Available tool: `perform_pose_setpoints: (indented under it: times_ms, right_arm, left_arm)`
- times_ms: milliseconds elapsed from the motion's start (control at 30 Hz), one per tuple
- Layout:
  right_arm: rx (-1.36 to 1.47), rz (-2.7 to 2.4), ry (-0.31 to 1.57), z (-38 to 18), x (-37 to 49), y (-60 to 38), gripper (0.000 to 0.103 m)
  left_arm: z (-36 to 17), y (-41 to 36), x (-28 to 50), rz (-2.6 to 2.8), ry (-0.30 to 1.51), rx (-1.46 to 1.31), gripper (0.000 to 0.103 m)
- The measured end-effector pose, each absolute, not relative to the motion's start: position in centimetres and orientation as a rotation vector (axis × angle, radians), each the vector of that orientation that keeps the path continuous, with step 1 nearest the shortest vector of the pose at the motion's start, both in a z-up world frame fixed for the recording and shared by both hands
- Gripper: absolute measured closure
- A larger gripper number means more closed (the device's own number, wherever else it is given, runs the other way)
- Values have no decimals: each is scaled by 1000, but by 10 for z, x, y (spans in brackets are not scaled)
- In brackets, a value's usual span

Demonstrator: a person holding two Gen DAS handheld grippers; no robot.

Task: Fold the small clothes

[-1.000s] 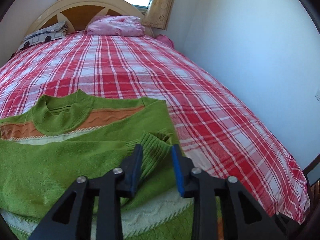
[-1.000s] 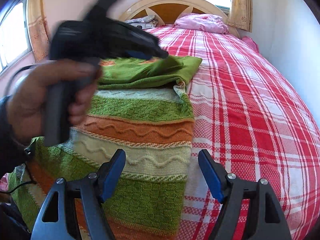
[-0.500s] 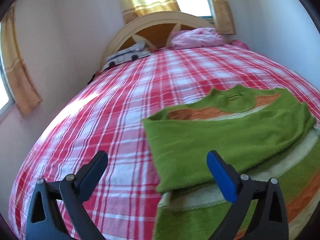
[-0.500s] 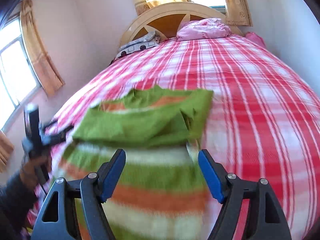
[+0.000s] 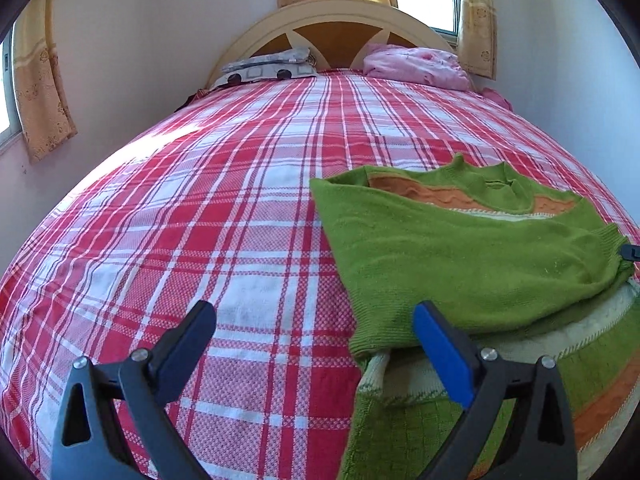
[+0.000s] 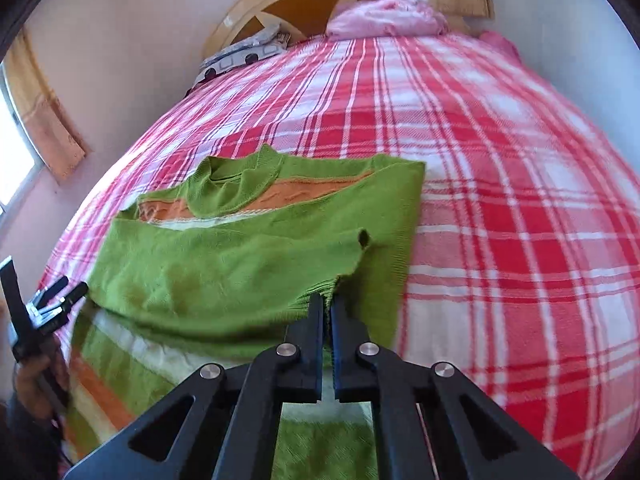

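Observation:
A small green knit sweater (image 5: 472, 256) with orange and cream stripes lies on the red plaid bed; a green sleeve is folded across its chest. My left gripper (image 5: 316, 340) is open and empty, at the sweater's left edge, with its right finger over the sleeve's fold. In the right wrist view the sweater (image 6: 240, 264) lies ahead, and my right gripper (image 6: 327, 312) is shut on the ribbed cuff (image 6: 320, 294) of the folded sleeve. The left gripper (image 6: 60, 292) shows at that view's left edge.
The red plaid bed cover (image 5: 224, 208) spreads left of and beyond the sweater. A patterned pillow (image 5: 268, 68) and a pink bundle (image 5: 416, 66) lie at the headboard (image 5: 332, 24). A white wall (image 6: 580, 40) runs along the bed's right side.
My left gripper let go of the sleeve cuff, opened and swung to the sweater's left edge. My right gripper moved in over the sweater and shut on the cuff.

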State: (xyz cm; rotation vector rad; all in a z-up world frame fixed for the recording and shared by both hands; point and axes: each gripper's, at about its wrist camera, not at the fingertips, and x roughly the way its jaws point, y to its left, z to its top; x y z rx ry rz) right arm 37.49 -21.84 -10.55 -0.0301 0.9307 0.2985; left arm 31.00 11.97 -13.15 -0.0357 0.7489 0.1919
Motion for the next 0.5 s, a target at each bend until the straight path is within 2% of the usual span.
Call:
perform_pose_setpoints:
  times_ms: [267,300,333,400,500]
  right_arm:
    - [-30,237,927,-114,372,-237,100]
    - [-13,227,930,-113,372,-238,91]
    - [-4,195,937,-110,373,-240,66]
    - [-50,112,908,-101,369,-238,33]
    - [-83,183,823,-79,361,-217,33]
  left_arm:
    - [-131,120,311,181,755,-36,2]
    - [-128,121,310,181,750,-36,2]
    - [-125,122,311,186,741,-32,2]
    - [-117,126,312,203,717,-26,2]
    - [-112,131,319,222,701,-15,2]
